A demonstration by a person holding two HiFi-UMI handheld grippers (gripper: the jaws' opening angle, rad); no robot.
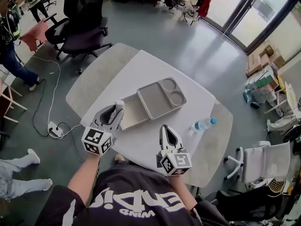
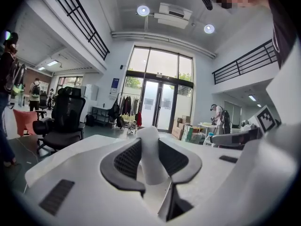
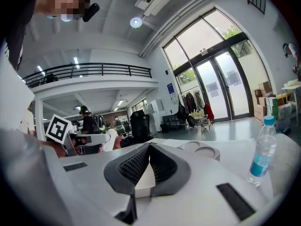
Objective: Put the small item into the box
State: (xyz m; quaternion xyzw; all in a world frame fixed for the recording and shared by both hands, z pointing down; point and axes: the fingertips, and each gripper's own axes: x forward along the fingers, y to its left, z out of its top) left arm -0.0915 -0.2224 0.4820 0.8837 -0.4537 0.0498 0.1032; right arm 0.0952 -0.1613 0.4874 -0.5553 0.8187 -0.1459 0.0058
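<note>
Obs: left hand-held gripper [image 1: 113, 113] pinches small white plastic cylinder [image 2: 151, 150]; right hand-held gripper [image 1: 165, 129] pressed together, empty. Centre cylinder above open beige box [image 1: 132, 113] before release.

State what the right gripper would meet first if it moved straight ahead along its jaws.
Probably the open white box, near its compartmented half: the right gripper points at it across the table. Its height is unclear, so it could pass over.
</note>
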